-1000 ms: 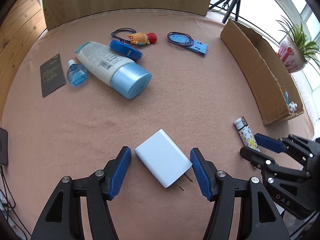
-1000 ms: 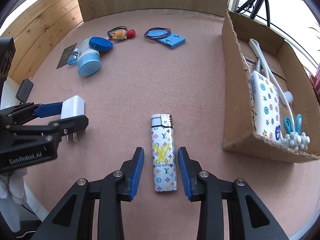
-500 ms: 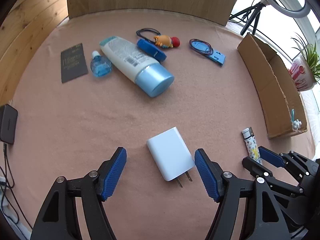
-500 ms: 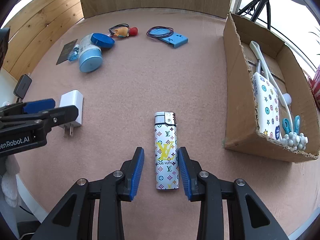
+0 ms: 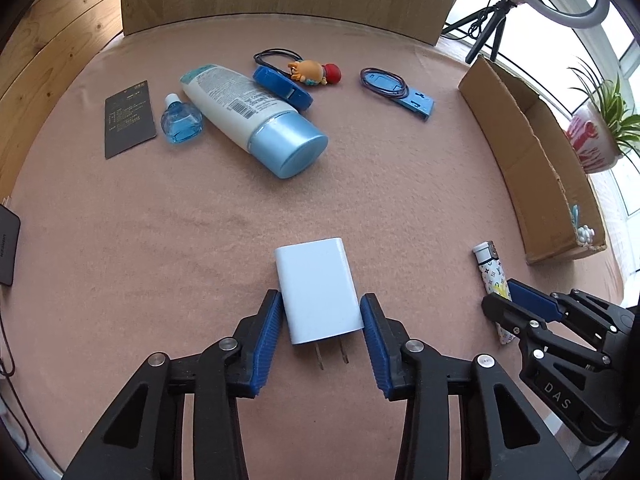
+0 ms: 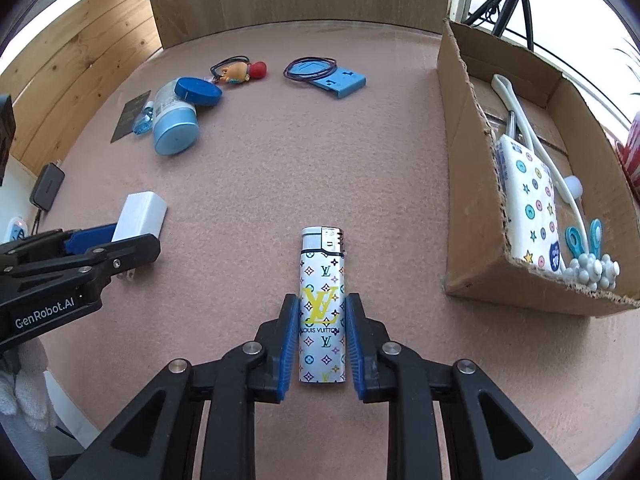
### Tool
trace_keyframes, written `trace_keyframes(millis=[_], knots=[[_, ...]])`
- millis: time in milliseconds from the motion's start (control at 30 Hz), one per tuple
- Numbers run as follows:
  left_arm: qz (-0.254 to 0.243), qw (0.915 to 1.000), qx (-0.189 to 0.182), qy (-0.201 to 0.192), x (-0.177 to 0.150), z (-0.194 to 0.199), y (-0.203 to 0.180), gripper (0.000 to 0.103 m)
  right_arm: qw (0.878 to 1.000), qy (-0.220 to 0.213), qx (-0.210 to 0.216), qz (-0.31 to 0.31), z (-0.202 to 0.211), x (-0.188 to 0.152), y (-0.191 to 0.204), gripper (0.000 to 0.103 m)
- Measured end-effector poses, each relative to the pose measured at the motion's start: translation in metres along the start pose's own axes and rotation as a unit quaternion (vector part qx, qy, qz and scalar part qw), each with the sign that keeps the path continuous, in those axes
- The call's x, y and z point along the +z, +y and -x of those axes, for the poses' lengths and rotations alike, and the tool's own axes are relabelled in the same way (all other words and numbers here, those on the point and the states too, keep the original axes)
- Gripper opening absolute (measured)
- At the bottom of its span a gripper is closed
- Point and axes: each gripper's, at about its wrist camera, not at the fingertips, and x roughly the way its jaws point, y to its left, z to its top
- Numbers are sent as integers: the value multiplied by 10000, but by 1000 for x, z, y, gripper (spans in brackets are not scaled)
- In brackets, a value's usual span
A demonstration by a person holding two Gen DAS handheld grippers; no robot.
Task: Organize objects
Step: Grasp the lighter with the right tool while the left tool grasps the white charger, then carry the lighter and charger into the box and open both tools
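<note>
We see the left tongs (image 5: pixel 321 340) partly open, straddling the charger (image 5: pixel 318 290); right tongs (image 6: pixel 322 346) nearly clenched around the lighter (image 6: pixel 322 312), both flat on the tabletop (image 6: pixel 280 168).

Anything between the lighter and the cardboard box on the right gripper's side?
Nothing visible. The lighter lies flat between the right gripper pads, and only bare pink mat separates it from the cardboard box. The box's near wall stands upright, so the lighter would have to clear it.
</note>
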Motion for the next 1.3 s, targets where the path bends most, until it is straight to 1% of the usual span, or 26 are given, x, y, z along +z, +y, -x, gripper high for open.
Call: trace_keyframes(millis=[133,367,600,767,967,1100,1300], knots=[[90,9999,-128,-7,0,6,3,39,9997,-50,184,-151,4,-1,-3,21],[78,9994,-288,-166,11,23,-3,39,9983,-311,371,-319,25,3,-9,21],[12,9986,-444,-298,27,31,-17,39,9945,-655,495,-648,53,10,-33,21],[-51,9975,-603,-371,42,32,-33,39,9911,-866,477,-896,72,14,-57,21],[-304,9945,-836,-556,69,34,-69,39,9871,-1119,224,-1121,93,16,-94,21],[-503,9914,-986,-696,90,33,-103,39,9845,-1250,-20,-1230,102,20,-121,21],[-797,9880,-1109,-718,117,21,-154,39,9802,-1309,-215,-1467,104,23,-160,21]])
